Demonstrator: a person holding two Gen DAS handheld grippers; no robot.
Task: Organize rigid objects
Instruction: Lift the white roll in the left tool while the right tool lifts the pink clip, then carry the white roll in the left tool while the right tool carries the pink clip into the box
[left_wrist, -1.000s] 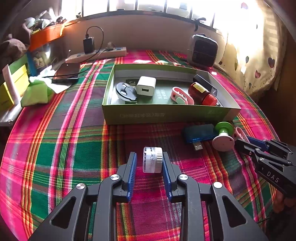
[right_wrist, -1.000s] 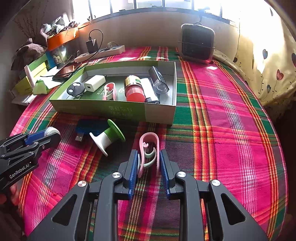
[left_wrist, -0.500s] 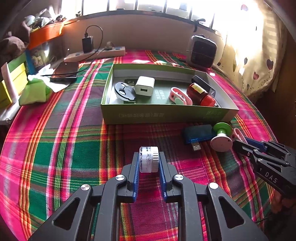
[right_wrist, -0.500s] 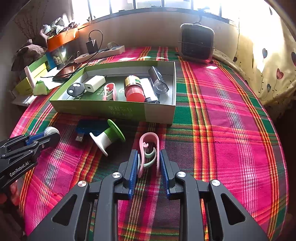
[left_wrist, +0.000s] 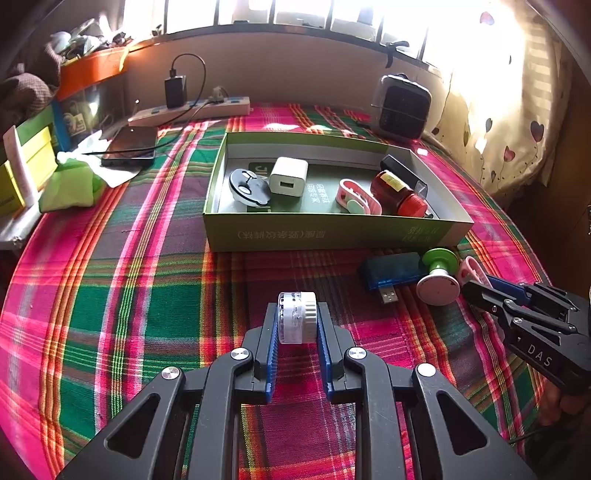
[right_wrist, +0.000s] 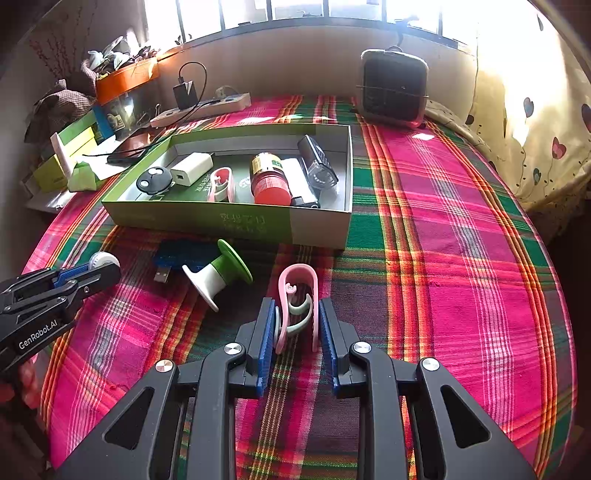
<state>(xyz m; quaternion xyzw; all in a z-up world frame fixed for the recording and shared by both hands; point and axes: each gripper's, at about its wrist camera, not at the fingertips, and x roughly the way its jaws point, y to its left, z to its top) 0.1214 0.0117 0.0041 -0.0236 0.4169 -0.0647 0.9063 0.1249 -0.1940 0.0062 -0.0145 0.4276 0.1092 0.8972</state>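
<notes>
White spool: a small white-and-clear plastic spool (left_wrist: 297, 317) sits pinched between the blue pads of the left claw (left_wrist: 296, 325), at 6 o'clock in the left view; looks light and hard, smooth-sided, so I'd guess it could squirt out if squeezed off-centre. The flat end faces are the place to hold it, as now.
Pink clip: a thin pink clip (right_wrist: 298, 306) with a grey-green hook inside lies on the cloth between the pads of the right claw (right_wrist: 297, 325). The left pad seems to touch it; at the right pad I cannot tell whether the grip is made. It looks light and springy rather than stiff, so the long outer arms, near the middle, seem the best hold.
Green-topped reel: a green and white reel (right_wrist: 216, 275) lies on its side at 10 o'clock of the right claw, just beside a blue USB stick (right_wrist: 184, 254). Both look hard and light.
Plaid cloth: soft, wrinkly tablecloth (right_wrist: 443, 258); things may snag when slid.
Green box: an open cardboard box (left_wrist: 332, 230) at 12 o'clock, holding a white charger (left_wrist: 289, 181), a black fob (left_wrist: 245, 186), another pink clip (left_wrist: 356, 197) and a red-capped bottle (left_wrist: 399, 194).
Far edge: a small fan heater (right_wrist: 393, 90) by the window.
</notes>
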